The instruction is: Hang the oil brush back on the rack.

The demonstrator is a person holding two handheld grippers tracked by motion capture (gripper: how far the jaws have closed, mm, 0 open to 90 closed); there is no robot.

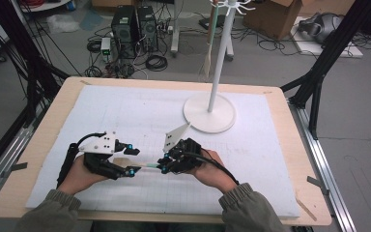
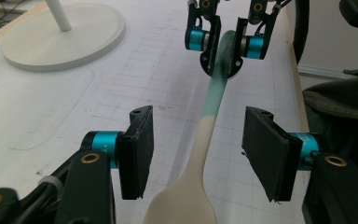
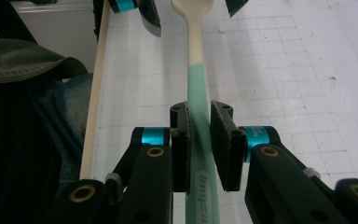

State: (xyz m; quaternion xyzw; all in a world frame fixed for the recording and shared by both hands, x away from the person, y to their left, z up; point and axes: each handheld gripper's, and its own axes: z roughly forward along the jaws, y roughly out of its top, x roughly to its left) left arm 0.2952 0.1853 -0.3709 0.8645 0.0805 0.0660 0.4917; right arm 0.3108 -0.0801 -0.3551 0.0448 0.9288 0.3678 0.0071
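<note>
Handover is part done: the right gripper has its jaws clamped on the green handle of the spoon, holding it level above the white mat, while the cream bowl end lies between the left gripper pads without contact. The left jaws stand about half open, so the grip is yet to be made. Both hands sit low near the table's near edge, grippers pointing at each other, the white stand well beyond.

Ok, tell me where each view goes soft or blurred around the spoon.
High view: lighting flat and even, shadows faint; the cream-and-green plastic spoon is small and coarse. Left gripper view: the spoon's bowl at the bottom edge is soft, while the white round stand base is fairly sharp. Right gripper view: the green handle between the right gripper jaws is blurred, its lettering smeared.
</note>
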